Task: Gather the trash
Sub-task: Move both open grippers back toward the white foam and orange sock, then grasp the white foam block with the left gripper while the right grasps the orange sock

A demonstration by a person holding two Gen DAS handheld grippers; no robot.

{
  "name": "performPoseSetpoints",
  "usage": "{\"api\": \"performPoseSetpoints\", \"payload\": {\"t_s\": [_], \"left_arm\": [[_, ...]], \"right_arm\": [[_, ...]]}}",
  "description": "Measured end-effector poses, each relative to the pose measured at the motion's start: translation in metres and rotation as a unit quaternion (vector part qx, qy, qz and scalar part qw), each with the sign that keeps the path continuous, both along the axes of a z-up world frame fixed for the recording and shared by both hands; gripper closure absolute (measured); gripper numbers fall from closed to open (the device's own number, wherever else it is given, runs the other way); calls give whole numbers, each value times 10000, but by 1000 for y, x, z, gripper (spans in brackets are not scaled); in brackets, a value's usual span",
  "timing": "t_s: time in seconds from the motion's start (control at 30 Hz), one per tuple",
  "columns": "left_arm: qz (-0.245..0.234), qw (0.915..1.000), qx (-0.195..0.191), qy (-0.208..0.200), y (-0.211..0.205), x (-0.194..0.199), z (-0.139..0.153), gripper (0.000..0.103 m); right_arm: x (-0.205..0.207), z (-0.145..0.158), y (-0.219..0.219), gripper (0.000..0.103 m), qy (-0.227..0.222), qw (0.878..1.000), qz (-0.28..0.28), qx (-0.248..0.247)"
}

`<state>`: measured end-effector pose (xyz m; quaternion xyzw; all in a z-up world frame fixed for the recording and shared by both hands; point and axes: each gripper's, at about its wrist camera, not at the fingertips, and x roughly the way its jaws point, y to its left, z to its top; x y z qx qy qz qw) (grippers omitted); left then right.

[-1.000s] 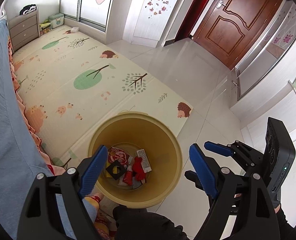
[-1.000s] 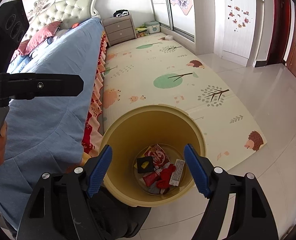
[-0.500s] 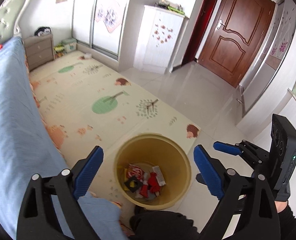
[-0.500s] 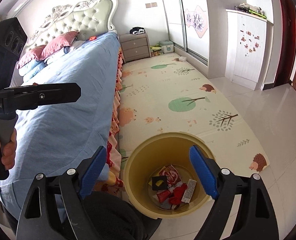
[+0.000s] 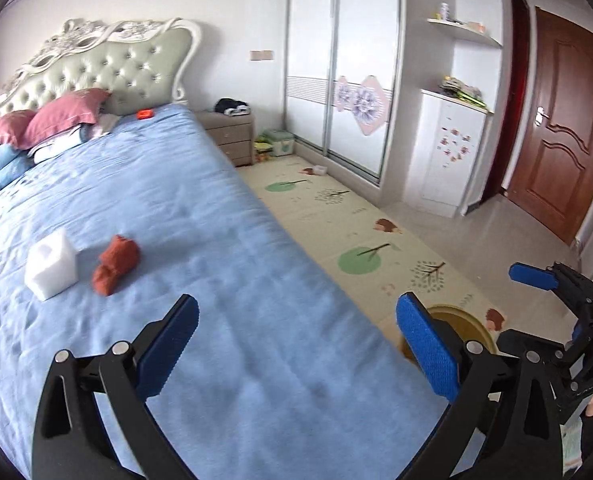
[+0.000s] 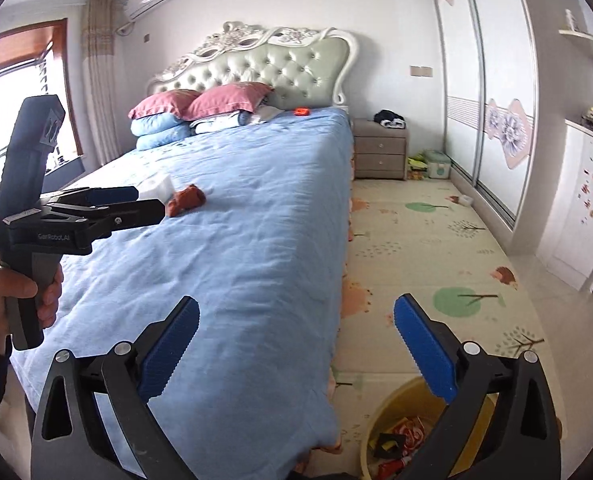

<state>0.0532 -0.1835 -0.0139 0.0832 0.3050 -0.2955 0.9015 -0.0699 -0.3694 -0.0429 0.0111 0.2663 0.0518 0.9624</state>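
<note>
A crumpled red-brown scrap (image 5: 116,265) and a white foam block (image 5: 51,269) lie on the blue bed (image 5: 224,280); both also show in the right wrist view, the scrap (image 6: 186,199) and the block (image 6: 158,186). My left gripper (image 5: 296,344) is open and empty above the bed. My right gripper (image 6: 296,344) is open and empty over the bed's edge. The yellow trash bin (image 6: 396,408) with wrappers inside stands on the floor below; its rim (image 5: 462,322) shows in the left wrist view.
Pink and blue pillows (image 6: 200,108) and a small orange item (image 6: 301,111) lie at the bed's head. A nightstand (image 6: 380,154), a play mat (image 6: 436,248), wardrobe doors (image 5: 336,80) and a brown door (image 5: 556,140) surround the bed.
Both grippers have lifted and tilted up from over the bin toward the bed. The bin has dropped to the lower edge of the views. Both stay open and empty.
</note>
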Motion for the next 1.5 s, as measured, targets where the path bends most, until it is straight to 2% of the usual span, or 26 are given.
{"api": "performPoseSetpoints", "payload": {"t_s": [0.07,0.23,0.37,0.53,0.77,0.9,1.07,1.23,1.4,1.5], "left_arm": [[288,9996,-40,-45,31,9,4,4],[948,9948,262,-261,87,26,7,4],[1337,9904,183,-290,124,38,7,4],[1834,9825,179,-254,158,70,-3,4],[2570,9655,344,226,186,148,-35,4],[2616,9632,39,625,191,192,-50,4],[2669,9613,-48,688,186,225,-60,4],[2812,9571,270,642,181,252,-67,4],[2945,9520,64,829,197,272,-73,4],[2940,9516,209,870,197,284,-77,4]], "right_arm": [[15,4,25,8,-3,9997,219,-89],[45,10,82,8,-86,9969,731,-286],[71,15,113,8,-146,9940,1009,-407],[112,11,136,8,91,9931,1141,-269],[179,-8,170,8,259,9836,1626,-737],[221,-27,185,8,511,9793,1783,-812],[257,-37,194,8,557,9780,1779,-937],[288,-39,194,8,722,9789,1733,-808],[311,-43,204,8,900,9761,1811,-802],[321,-44,211,8,943,9751,1836,-806]]}}
